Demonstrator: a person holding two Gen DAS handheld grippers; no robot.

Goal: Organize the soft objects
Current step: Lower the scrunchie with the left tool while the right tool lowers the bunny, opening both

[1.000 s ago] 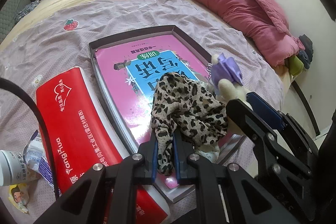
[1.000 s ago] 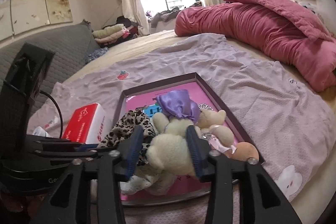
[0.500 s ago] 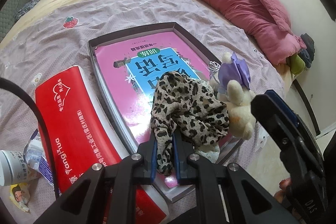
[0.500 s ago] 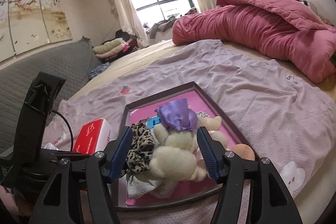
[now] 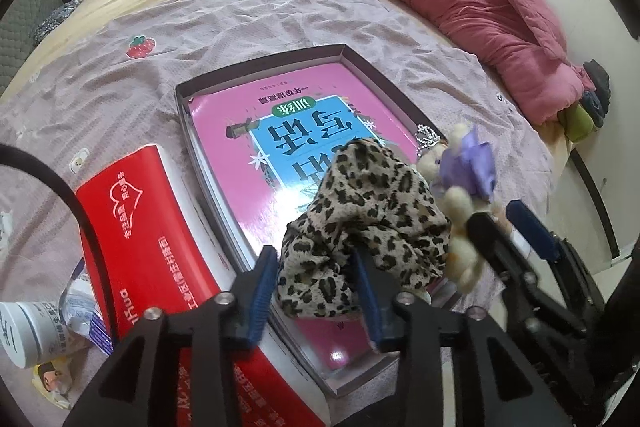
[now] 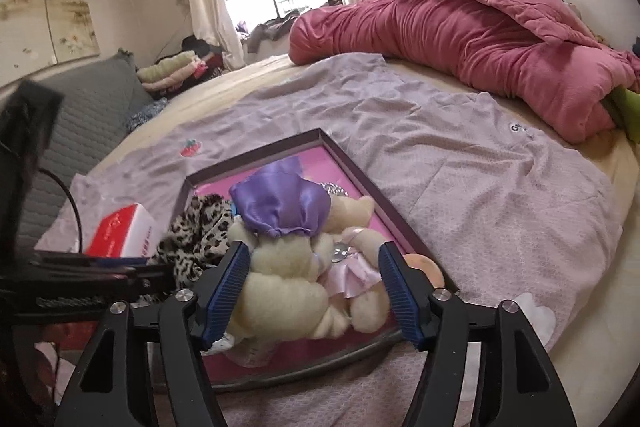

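Observation:
A shallow dark-rimmed box [image 5: 384, 79] lies on the bed with a pink book [image 5: 248, 119] inside. A leopard-print cloth [image 5: 368, 211] lies in the box's near end. My left gripper [image 5: 316, 291] is open, its blue pads either side of the cloth's near edge. A cream plush bear with a purple satin hat [image 6: 280, 207] sits in the box [image 6: 348, 163] beside the cloth [image 6: 196, 231]. My right gripper [image 6: 314, 287] is open around the bear, pads apart from it. The bear also shows in the left wrist view [image 5: 464, 183].
A red tissue pack [image 5: 152, 251] lies left of the box, with a white bottle [image 5: 24, 327] and wrappers by it. A pink quilt [image 6: 480, 43] is heaped at the far right. A lilac sheet [image 6: 460, 179] covers the bed. A peach round thing [image 6: 424, 263] lies at the box's right edge.
My left gripper has opened and let go of the leopard cloth, which now lies in the box. My right gripper let go of the bear and has opened wider.

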